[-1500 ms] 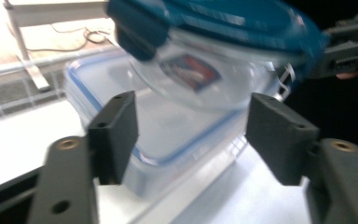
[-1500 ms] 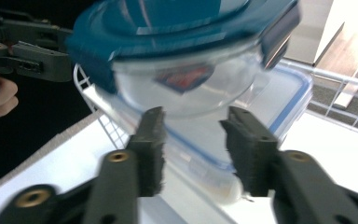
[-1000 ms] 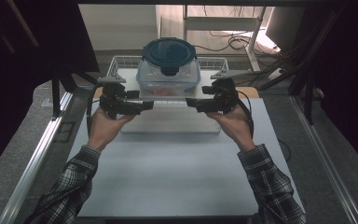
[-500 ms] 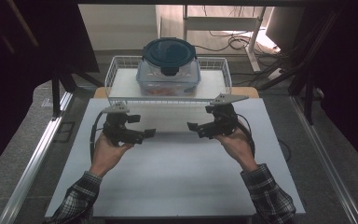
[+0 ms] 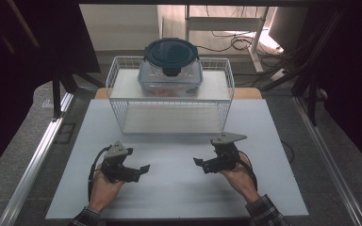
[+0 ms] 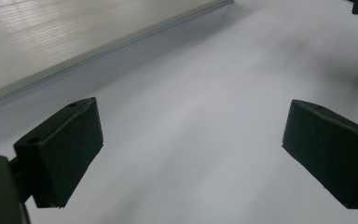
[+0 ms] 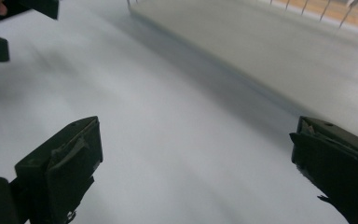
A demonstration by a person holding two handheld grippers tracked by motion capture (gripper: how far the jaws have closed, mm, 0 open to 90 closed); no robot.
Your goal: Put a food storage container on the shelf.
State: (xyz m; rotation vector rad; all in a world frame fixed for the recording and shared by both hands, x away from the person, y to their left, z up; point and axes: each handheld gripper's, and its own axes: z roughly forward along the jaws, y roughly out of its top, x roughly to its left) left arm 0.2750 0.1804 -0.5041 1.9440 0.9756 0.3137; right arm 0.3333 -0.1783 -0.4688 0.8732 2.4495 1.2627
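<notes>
Ahead of both grippers, a clear container [image 5: 170,70] with a dark round lid sits upright atop the white wire rack [image 5: 122,113] (no long axis to speak of). Left gripper [image 5: 139,170] and right gripper [image 5: 201,163] gape empty, jaws pointing inward.

From above I see the white surface [image 5: 179,188] evenly lit amid dark, murky surroundings, with brighter floor at the far end, while both claw views look soft and smeared, faint grey shadows lying across the white.
</notes>
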